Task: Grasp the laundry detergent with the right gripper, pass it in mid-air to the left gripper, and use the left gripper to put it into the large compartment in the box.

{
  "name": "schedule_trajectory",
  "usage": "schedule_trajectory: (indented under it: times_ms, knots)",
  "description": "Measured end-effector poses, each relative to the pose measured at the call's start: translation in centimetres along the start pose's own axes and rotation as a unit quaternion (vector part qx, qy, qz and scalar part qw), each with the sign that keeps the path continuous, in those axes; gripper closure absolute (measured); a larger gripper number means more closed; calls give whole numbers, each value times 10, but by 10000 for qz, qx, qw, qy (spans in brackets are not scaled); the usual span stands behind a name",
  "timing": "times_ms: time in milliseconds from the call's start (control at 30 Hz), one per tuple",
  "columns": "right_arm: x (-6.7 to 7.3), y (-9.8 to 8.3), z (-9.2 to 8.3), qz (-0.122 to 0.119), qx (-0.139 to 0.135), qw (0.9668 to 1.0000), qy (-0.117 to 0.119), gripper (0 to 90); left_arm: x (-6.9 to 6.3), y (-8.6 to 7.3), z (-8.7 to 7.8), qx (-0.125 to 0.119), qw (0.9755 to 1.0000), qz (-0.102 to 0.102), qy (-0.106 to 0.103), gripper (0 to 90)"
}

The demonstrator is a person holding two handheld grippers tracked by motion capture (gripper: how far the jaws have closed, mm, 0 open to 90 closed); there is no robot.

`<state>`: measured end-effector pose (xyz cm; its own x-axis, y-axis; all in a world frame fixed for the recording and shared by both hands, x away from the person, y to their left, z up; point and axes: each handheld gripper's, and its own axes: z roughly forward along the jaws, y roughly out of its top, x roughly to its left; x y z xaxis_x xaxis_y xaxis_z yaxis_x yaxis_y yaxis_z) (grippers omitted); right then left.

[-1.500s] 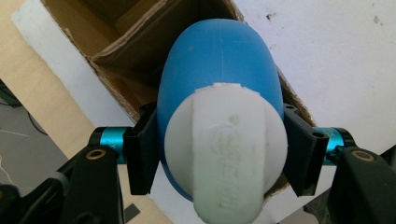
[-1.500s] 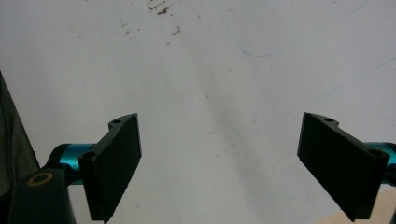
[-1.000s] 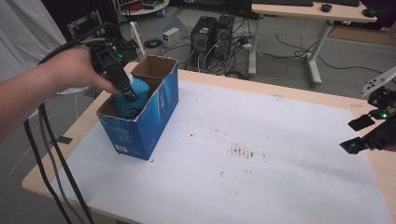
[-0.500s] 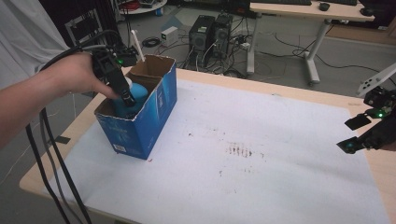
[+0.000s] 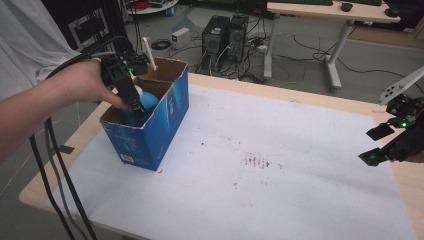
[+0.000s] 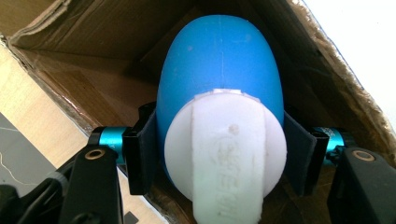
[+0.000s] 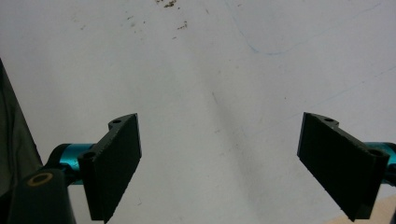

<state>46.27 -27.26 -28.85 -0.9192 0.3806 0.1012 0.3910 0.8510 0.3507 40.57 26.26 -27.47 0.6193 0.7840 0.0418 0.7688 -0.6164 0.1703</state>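
Two grippers: left gripper [image 6: 219, 154] clamped on blue egg-shaped object [image 6: 219, 70] inside cardboard box [image 5: 165, 112]; right gripper [image 7: 233, 163] spread wide, far right of box.

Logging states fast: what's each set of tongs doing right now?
Left tongs: shut on the blue and white object, inside the blue cardboard box.
Right tongs: open, holding nothing, over the white table cover.
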Motion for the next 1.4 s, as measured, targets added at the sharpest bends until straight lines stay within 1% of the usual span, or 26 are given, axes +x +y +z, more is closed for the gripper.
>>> schedule_trajectory:
  times_ms: [100, 367, 567, 833, 933, 967, 1000, 1100, 1167, 1233, 1300, 1333, 1367, 1400]
  knots:
    - [0, 0, 0, -4, -6, 10000, 0, 133, 1, 0, 0, 56, 10000, 25, -5, 379]
    - [1, 0, 0, -8, -23, 10000, -2, 133, 0, 0, 0, 65, 10000, 30, 9, 377]
    - [2, -1, -1, -6, -32, 10000, -19, 132, 1, 0, 0, 46, 10000, -19, -10, 377]
    - [3, -1, -1, -10, -32, 10000, -22, 132, 1, 0, 0, 63, 10000, -14, -26, 368]
    - [3, -2, -1, -17, -45, 10000, -17, 133, 0, 1, 0, 69, 10000, 1, -60, 337]
    - [3, -2, -1, -24, -55, 10000, -14, 132, -2, 1, 0, 111, 9999, 79, 16, 289]
    - [3, -2, -1, -31, -55, 10000, -12, 132, -3, 1, -1, 123, 9998, 129, 49, 256]
    - [3, -2, -1, -26, -53, 10000, -10, 133, -5, 2, -8, 81, 9997, 192, 121, 204]
    - [3, -2, -1, -41, -48, 10000, -2, 132, -4, 2, -15, 91, 9995, 246, 182, 202]
    - [4, -1, -1, -60, -72, 10000, 6, 133, -4, 3, -24, 85, 9994, 251, 232, 179]
    - [5, 0, -2, -73, -69, 9999, 9, 132, -5, 4, -34, 33, 9993, 284, 229, 178]
    - [6, 0, -2, -77, -82, 9999, 14, 132, -5, 4, -34, 33, 9993, 284, 229, 179]
    - [6, 0, -2, -101, -99, 9999, 23, 133, -8, 6, -45, 8, 9989, 374, 284, 178]
    - [6, 1, -2, -101, -115, 9999, 25, 133, -10, 7, -51, -35, 9987, 410, 301, 178]
